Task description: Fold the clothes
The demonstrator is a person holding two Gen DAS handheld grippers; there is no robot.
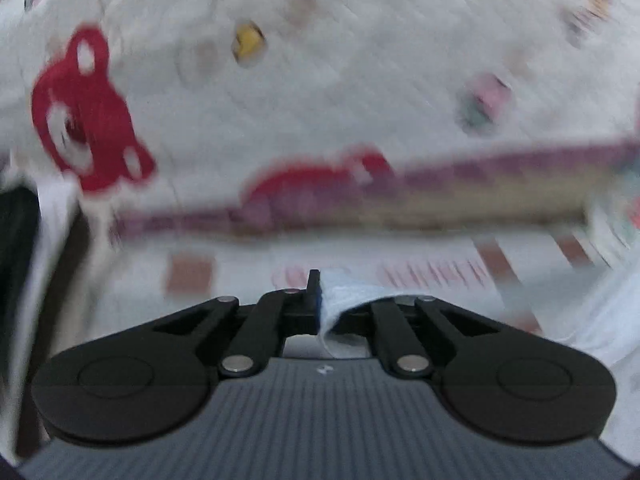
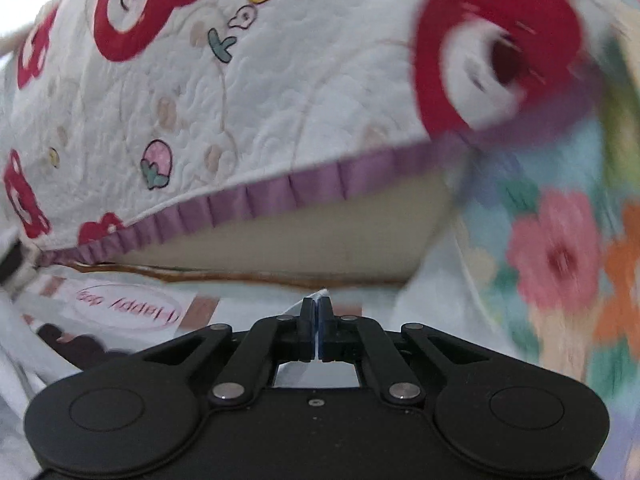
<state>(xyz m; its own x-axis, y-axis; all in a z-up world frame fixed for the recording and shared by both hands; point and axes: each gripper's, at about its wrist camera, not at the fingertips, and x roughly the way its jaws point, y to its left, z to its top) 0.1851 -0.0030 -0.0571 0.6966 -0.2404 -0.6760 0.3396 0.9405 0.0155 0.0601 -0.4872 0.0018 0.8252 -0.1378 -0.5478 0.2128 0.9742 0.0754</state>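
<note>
In the left wrist view my left gripper [image 1: 317, 285] is shut on a fold of pale white-blue cloth [image 1: 347, 295] that bulges over its right finger. In the right wrist view my right gripper [image 2: 318, 307] is also shut, and a thin pale cloth edge [image 2: 321, 293] pokes out above its tips. Ahead of both lies a white garment [image 2: 128, 307] printed with a pink "Happy day" oval and brown squares. The same garment [image 1: 404, 270] shows blurred in the left view. I cannot tell whether the pinched cloth is part of this garment.
A white quilt [image 2: 280, 92] with red bear faces and a purple frilled hem [image 2: 280, 190] hangs over a cream mattress side [image 2: 320, 236] just behind. Floral fabric [image 2: 556, 256] fills the right. The quilt [image 1: 320, 92] also fills the left view, where a dark shape [image 1: 18, 264] stands at the left.
</note>
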